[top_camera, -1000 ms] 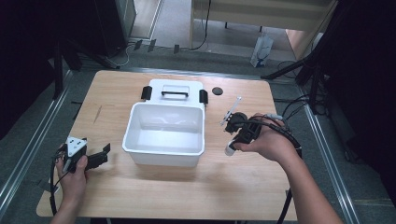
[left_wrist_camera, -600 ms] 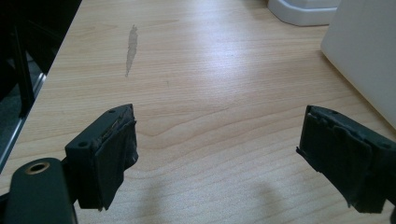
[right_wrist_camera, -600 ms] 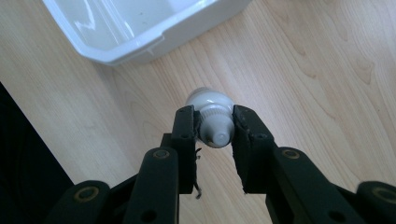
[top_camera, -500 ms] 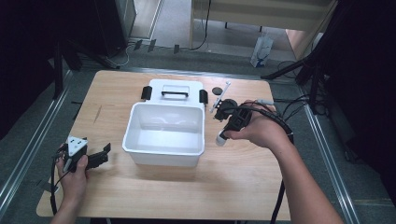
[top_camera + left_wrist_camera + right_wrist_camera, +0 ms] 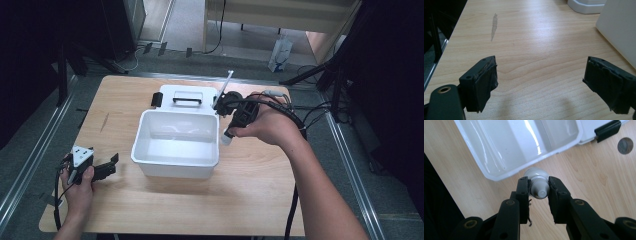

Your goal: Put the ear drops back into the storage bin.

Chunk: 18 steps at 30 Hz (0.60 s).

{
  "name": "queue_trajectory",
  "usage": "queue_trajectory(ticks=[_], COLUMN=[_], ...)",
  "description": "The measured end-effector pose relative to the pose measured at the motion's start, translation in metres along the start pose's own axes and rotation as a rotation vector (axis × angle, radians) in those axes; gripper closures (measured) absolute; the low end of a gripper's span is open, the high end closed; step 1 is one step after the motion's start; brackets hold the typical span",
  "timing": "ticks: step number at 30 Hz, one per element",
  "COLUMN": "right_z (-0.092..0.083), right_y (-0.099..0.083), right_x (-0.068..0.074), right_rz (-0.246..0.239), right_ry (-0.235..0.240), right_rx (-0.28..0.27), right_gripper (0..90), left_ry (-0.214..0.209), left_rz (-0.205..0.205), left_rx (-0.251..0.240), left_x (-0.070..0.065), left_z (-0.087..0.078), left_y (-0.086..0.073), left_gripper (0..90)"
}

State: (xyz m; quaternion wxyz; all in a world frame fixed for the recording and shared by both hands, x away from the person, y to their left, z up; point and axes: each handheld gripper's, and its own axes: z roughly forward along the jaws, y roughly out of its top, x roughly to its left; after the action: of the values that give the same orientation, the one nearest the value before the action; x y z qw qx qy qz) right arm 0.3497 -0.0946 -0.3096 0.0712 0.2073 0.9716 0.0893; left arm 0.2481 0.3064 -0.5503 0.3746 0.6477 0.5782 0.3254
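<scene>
Pale wood grain covers the desk (image 5: pixel 150 210), which stands on a grey floor with dark stands and cables around it. Near the middle of the desk sits an open white bin (image 5: pixel 176 142), and its white lid (image 5: pixel 187 97) with a black handle lies flat just behind it, touching or nearly touching the bin's far wall.

At the bin's right edge, the right gripper (image 5: pixel 231 131) is held by the person's right hand (image 5: pixel 270 127). Its 2 jaws are clamped on the capped end of a white tube (image 5: pixel 537 183); in the right gripper view the tube hangs over the desk just outside the bin's rim. A small dark round spot (image 5: pixel 625 145) marks the desk beyond the lid's black clip.

Near the desk's front left corner, the left hand (image 5: pixel 80 186) holds the left gripper (image 5: pixel 541 82) low over bare wood, jaws spread wide with nothing between them, well apart from the bin.
</scene>
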Motion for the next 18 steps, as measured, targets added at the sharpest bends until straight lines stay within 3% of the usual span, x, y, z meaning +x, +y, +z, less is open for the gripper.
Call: queue_trajectory(ticks=[10,18], right_z=[0.004,0.019], right_y=[0.026,0.034], right_x=[0.01,0.011], right_rz=[-0.052,-0.07], right_ry=[0.021,0.032], right_rx=[-0.026,-0.014], right_gripper=[72.1,72.1], left_ry=[-0.001,-0.001], left_rz=[0.0,0.001], left_rx=[0.0,0.001], left_x=[0.0,0.0], left_z=[0.0,0.0], left_y=[0.0,0.0], left_gripper=[12.5,12.6])
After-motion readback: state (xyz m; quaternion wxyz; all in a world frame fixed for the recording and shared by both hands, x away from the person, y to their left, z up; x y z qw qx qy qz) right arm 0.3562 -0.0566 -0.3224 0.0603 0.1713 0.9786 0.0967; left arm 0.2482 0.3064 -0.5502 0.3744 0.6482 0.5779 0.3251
